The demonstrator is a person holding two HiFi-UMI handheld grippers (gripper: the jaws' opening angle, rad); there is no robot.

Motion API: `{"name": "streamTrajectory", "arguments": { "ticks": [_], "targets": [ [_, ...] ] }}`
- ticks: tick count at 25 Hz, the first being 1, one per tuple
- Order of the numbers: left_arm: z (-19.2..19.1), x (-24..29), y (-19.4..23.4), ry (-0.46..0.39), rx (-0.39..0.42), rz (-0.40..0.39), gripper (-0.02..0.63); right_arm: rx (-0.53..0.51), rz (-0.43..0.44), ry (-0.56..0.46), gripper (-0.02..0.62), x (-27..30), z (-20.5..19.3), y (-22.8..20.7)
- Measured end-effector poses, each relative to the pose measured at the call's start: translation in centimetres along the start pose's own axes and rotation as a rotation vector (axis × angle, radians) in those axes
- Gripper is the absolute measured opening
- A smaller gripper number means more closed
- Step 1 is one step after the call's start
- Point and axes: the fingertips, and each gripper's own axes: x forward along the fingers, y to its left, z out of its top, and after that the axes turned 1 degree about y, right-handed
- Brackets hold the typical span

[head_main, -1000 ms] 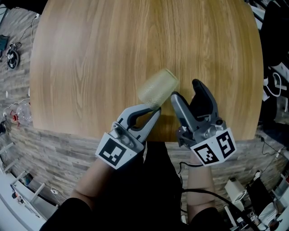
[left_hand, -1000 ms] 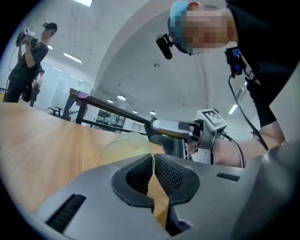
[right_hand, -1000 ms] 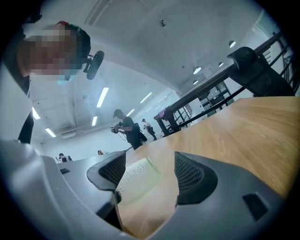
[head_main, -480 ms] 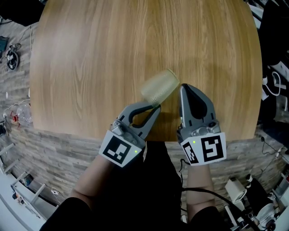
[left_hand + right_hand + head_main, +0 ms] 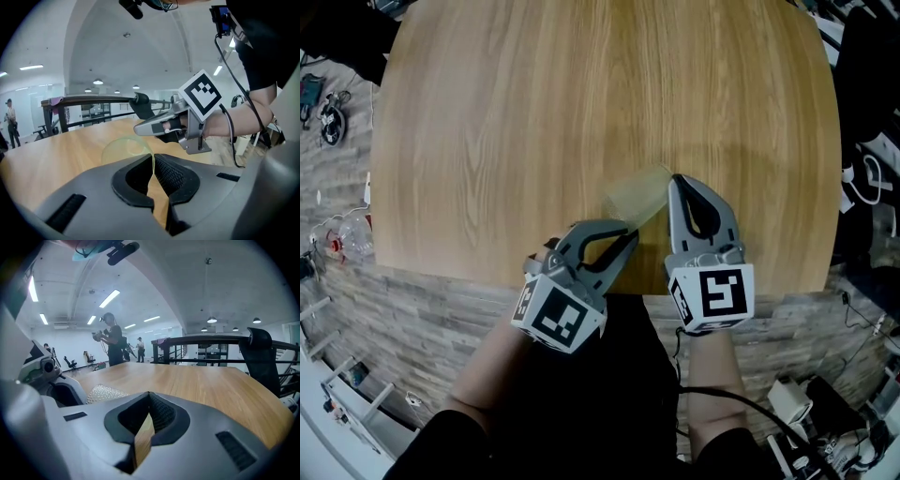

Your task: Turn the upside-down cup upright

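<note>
Cup (image 5: 637, 193), rim pinched in left gripper (image 5: 630, 231), sits beside clenched empty right gripper (image 5: 677, 180).

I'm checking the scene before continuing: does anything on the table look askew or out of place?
Yes: the translucent cup is tilted on its side, not standing, with its rim wall pinched in the left gripper over the wooden table. Nothing looks spilled or damaged.

Head camera is looking steeply down onto left gripper (image 5: 628, 232) and right gripper (image 5: 677, 180), both close below. Each gripper camera is riding just behind its own jaws, facing along them, low over table (image 5: 581, 94). All three are catching the cup (image 5: 637, 192) between the tools.
</note>
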Motion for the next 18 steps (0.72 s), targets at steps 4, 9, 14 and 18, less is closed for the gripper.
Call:
{"name": "streamTrajectory", "arguments": {
  "ticks": [4, 9, 14, 18],
  "targets": [
    [0.0, 0.3, 0.0, 0.032, 0.024, 0.001, 0.018, 0.020, -0.006, 0.031, 0.014, 0.2, -1.2, -0.2],
    [-0.6, 0.9, 0.5, 0.084, 0.038, 0.058, 0.017, 0.064, 0.010, 0.043, 0.015, -0.5, -1.2, -0.2],
    [-1.2, 1.3, 0.5, 0.217, 0.122, 0.057, 0.017, 0.056, -0.011, 0.070, 0.015, -1.2, -1.7, -0.5],
    [-0.9, 1.1, 0.3, 0.341, 0.222, 0.007, 0.017, 0.073, -0.016, 0.086, 0.015, -1.7, -2.2, -1.0]
  ]
}}
